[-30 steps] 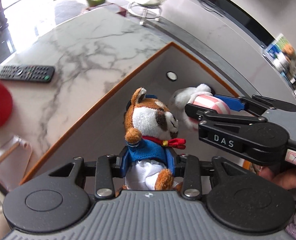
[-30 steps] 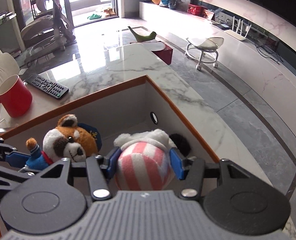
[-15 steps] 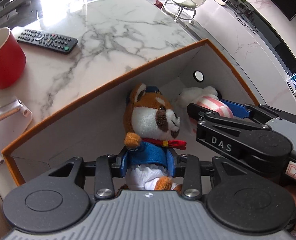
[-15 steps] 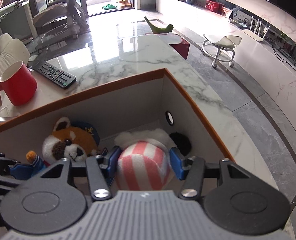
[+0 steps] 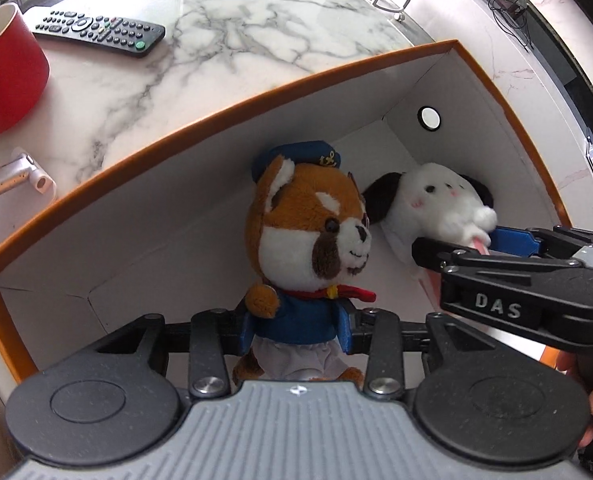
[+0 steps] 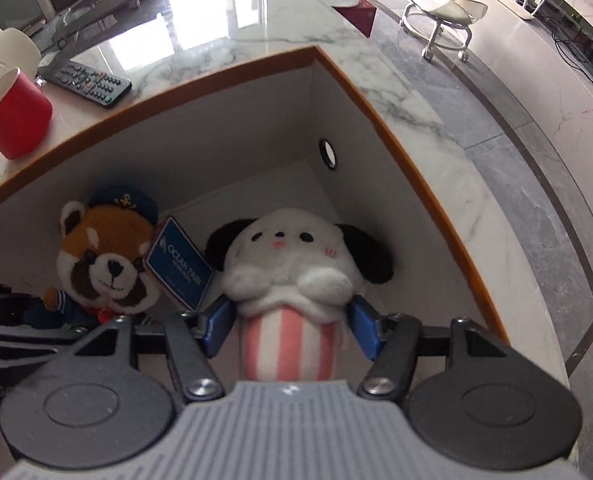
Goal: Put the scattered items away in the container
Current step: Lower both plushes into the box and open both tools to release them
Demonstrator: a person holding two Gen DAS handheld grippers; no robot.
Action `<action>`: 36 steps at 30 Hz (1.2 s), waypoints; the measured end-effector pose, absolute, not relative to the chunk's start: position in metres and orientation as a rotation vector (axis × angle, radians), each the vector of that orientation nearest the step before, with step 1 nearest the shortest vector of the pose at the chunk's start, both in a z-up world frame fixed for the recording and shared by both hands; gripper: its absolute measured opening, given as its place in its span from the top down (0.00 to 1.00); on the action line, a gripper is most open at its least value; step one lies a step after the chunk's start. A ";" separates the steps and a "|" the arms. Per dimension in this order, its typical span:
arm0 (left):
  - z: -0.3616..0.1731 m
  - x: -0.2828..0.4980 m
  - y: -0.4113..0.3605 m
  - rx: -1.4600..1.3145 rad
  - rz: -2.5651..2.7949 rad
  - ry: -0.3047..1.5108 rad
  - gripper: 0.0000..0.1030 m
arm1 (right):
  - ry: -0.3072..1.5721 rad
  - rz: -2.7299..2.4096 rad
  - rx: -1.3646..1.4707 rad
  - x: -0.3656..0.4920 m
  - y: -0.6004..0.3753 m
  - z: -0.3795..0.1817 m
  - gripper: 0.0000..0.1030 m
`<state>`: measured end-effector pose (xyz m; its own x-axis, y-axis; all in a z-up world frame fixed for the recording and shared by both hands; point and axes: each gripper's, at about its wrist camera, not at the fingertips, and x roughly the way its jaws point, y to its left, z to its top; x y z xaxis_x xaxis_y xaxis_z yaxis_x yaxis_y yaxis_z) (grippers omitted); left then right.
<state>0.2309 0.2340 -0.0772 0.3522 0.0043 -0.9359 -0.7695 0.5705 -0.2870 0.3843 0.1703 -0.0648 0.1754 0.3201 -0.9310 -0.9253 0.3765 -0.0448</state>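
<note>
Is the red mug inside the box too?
No, the red mug stands on the marble table outside the box, near the remote.

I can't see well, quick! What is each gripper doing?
Left gripper: shut on the red panda plush.
Right gripper: opening, dog plush between, pads clear.

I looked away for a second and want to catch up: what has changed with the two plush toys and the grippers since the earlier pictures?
Both toys have gone deeper into the orange-rimmed box. The right gripper is opening: its pads now stand clear of the white dog plush, letting it go. The left gripper still clamps the red panda plush. The red mug and remote stayed put.
</note>
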 end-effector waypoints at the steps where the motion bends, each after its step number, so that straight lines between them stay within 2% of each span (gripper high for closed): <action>1: -0.079 0.231 0.234 -0.842 0.582 1.108 0.57 | 1.024 0.997 -0.757 0.384 0.171 -0.068 0.37; 5: -0.077 0.229 0.233 -0.847 0.579 1.055 0.58 | 0.973 1.024 -0.749 0.380 0.168 -0.067 0.40; 15: -0.077 0.220 0.228 -0.993 0.625 0.894 0.60 | 0.704 1.195 -0.784 0.370 0.173 -0.054 0.42; 22: -0.086 0.221 0.230 -1.076 0.667 0.887 0.61 | 0.747 1.178 -0.803 0.376 0.181 -0.061 0.42; 28: -0.095 0.225 0.238 -1.096 0.642 0.930 0.58 | 0.795 1.102 -0.847 0.373 0.179 -0.064 0.38; 31: -0.098 0.227 0.240 -1.106 0.613 0.963 0.52 | 0.799 1.068 -0.866 0.373 0.172 -0.061 0.35; 34: -0.099 0.228 0.243 -1.113 0.584 0.973 0.47 | 0.787 1.035 -0.870 0.374 0.165 -0.056 0.26; 36: -0.099 0.228 0.243 -1.115 0.570 0.973 0.42 | 0.784 1.021 -0.859 0.376 0.159 -0.051 0.23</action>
